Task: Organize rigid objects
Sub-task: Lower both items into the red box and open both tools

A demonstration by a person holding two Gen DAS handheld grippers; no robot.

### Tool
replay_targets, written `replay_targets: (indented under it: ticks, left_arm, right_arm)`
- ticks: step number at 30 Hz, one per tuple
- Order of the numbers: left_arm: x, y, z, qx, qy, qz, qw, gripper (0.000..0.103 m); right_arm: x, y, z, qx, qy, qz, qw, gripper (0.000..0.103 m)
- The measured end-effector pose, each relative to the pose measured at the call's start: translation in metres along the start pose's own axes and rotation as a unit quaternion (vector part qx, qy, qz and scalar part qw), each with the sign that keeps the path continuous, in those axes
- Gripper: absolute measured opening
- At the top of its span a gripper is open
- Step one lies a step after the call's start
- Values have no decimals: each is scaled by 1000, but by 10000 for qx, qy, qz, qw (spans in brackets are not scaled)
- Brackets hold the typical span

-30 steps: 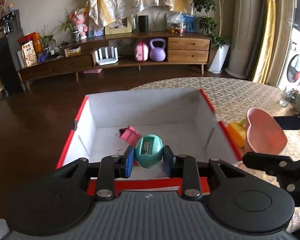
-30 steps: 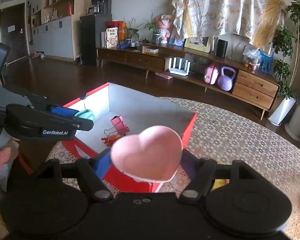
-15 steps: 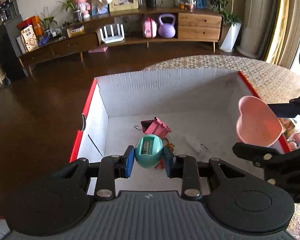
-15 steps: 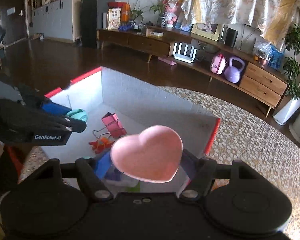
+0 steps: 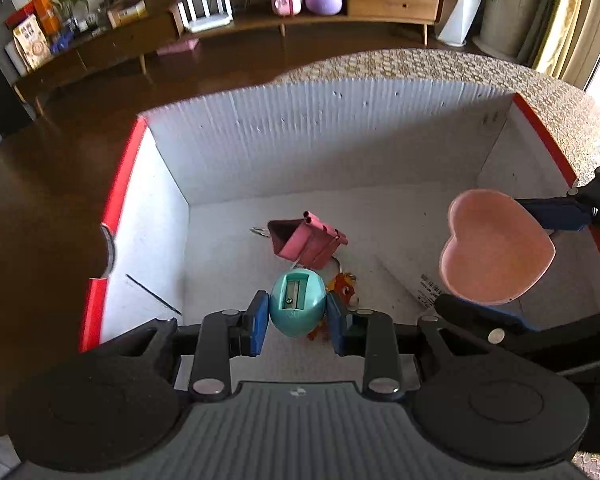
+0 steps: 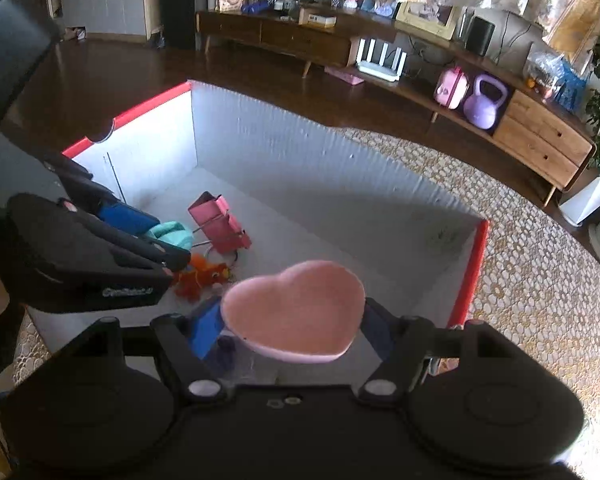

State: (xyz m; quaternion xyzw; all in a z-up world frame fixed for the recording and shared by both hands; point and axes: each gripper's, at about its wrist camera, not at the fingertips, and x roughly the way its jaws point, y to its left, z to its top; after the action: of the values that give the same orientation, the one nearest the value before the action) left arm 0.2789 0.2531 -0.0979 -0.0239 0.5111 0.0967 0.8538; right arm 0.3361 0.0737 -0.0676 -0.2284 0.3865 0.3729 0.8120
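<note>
My left gripper (image 5: 298, 312) is shut on a teal egg-shaped pencil sharpener (image 5: 297, 303) and holds it over the open white box with red rim (image 5: 120, 184). My right gripper (image 6: 294, 328) is shut on a pink heart-shaped dish (image 6: 296, 314), also held over the box (image 6: 470, 268). The dish (image 5: 496, 246) shows at the right of the left wrist view. The sharpener (image 6: 172, 234) and left gripper (image 6: 140, 240) show at the left of the right wrist view. On the box floor lie a pink binder clip (image 5: 306, 240) and an orange toy (image 5: 342, 286).
The box stands on a round table with a woven cloth (image 6: 540, 280). The pink clip (image 6: 220, 226) and orange toy (image 6: 200, 274) lie near the box's left half. A dark floor (image 5: 40, 200) and a long wooden sideboard (image 6: 340, 44) lie beyond.
Both grippers have moved forward over the box and tilted down into it, each still holding its object. The dish has come from beside the box to above its right part.
</note>
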Motion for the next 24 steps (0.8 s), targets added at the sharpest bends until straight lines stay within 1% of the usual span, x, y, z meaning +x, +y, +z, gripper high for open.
replay_targets:
  ticks: [4, 8, 11, 15, 19, 24]
  left_arm:
    - [7, -5, 1, 88, 157, -68, 9998, 30]
    - [15, -7, -1, 1, 418, -150, 9990, 30]
    - [18, -6, -1, -48, 488, -201, 9986, 30]
    - [21, -6, 2, -92, 576, -180, 9981, 30]
    - [16, -9, 2, -139, 509, -173, 9985, 30]
    - [1, -10, 3, -155, 342, -201, 9991, 31]
  right_arm:
    - [2, 2, 0, -25, 84, -7, 10000, 73]
    - [1, 4, 0, -78, 126, 14, 9999, 73]
    - [-1, 6, -1, -140, 141, -11, 9998, 73]
    - [-5, 8, -4, -211, 131, -20, 9997, 74]
    - [-12, 5, -5, -154, 52, -41, 9999, 78]
    - [-28, 0, -8, 31, -103, 36, 9999, 78]
